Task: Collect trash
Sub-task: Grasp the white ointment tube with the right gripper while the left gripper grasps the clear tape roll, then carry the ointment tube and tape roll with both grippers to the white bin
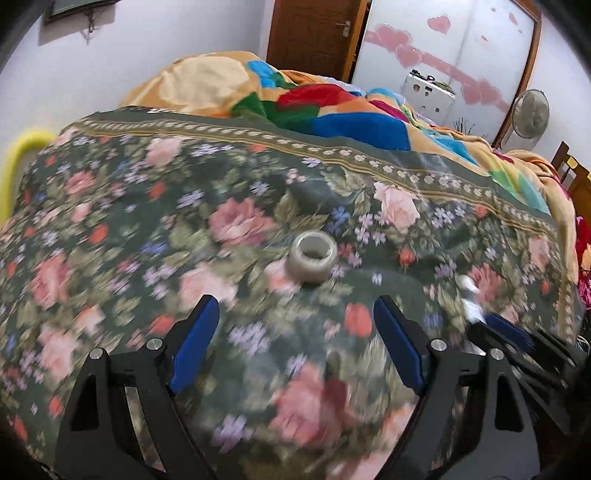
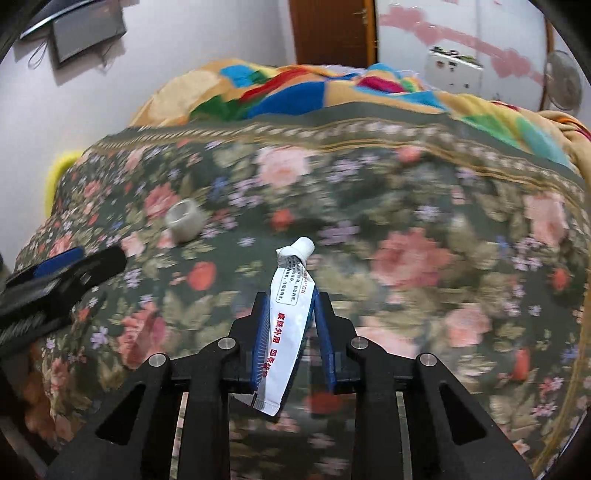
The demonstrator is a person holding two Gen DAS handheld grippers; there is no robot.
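A white squeezed ointment tube [image 2: 290, 314] with red print is clamped between the blue pads of my right gripper [image 2: 291, 295], its cap pointing away from me above the floral bedspread [image 2: 406, 206]. A roll of clear tape [image 1: 313, 256] lies flat on the bedspread [image 1: 147, 221], just beyond the fingertips of my left gripper [image 1: 295, 301], which is open with nothing between its fingers. In the right wrist view the tape roll [image 2: 183, 220] sits at the left, a little beyond the left gripper [image 2: 74, 266]. The right gripper [image 1: 498, 332] shows at the left view's right edge, with the tube's white end [image 1: 471, 299] blurred.
A rumpled multicoloured blanket [image 1: 332, 110] is piled at the far side of the bed. Behind it are a brown door [image 1: 314, 33], a white wardrobe with pink hearts [image 1: 461, 48], a white appliance [image 1: 428, 96] and a fan [image 1: 530, 114]. A yellow tube-like thing [image 1: 22, 158] curves at the bed's left edge.
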